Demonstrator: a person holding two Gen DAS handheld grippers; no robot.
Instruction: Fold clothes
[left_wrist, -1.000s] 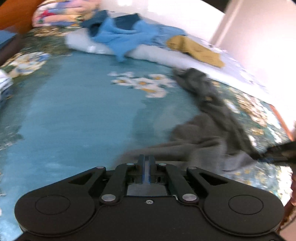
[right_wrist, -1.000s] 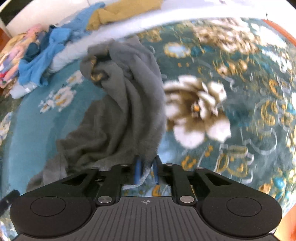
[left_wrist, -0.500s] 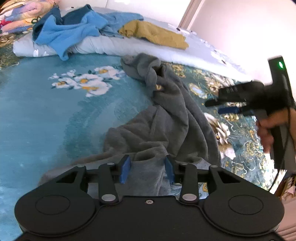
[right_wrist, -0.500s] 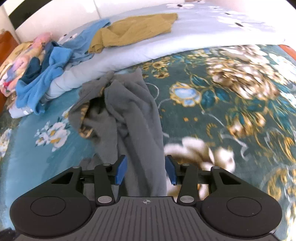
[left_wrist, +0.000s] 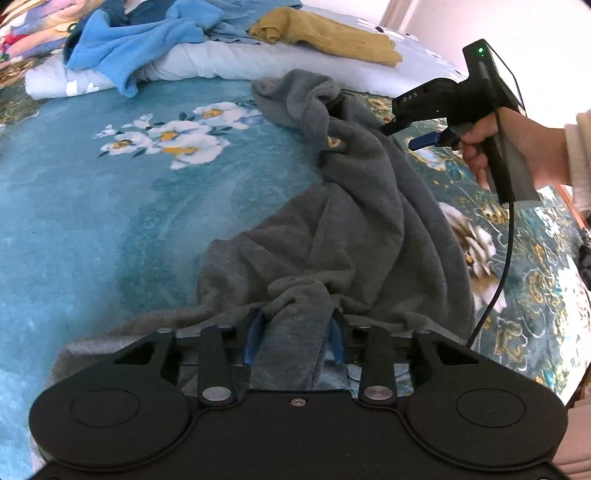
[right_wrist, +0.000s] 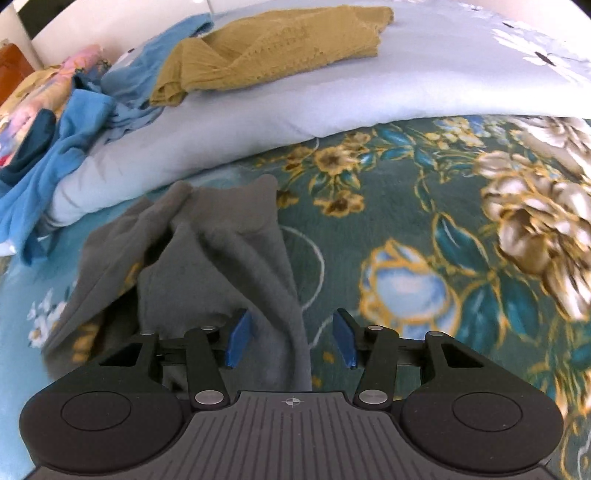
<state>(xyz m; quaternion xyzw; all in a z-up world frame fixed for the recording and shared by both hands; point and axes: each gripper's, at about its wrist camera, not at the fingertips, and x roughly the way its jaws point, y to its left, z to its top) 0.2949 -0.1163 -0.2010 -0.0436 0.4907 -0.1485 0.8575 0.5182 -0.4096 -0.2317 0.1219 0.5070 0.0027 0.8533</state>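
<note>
A crumpled grey garment (left_wrist: 354, 221) lies stretched along the flowered teal bedspread (left_wrist: 110, 206). My left gripper (left_wrist: 295, 334) is at its near end, and a raised fold of grey cloth fills the gap between the blue pads (left_wrist: 253, 332). The jaws are closing, and I see no firm pinch. In the right wrist view, my right gripper (right_wrist: 291, 338) hovers over the garment's far end (right_wrist: 221, 258). Its jaws are opening, with a grey edge below them and the pads clear of it. The left wrist view shows a hand holding the right gripper (left_wrist: 402, 134) above the far end.
A pale blue quilt (right_wrist: 332, 96) runs along the far side of the bed. On it lie a mustard knit top (right_wrist: 266, 48) and blue clothes (left_wrist: 140, 40). A colourful folded pile (right_wrist: 33, 99) sits at the far left. The right gripper's cable (left_wrist: 502, 280) hangs over the bedspread.
Both grippers let go of the grey garment, which dropped onto the bed. The right gripper travelled up along it to the far end; the left's jaws spread over a fold, then narrowed slightly.
</note>
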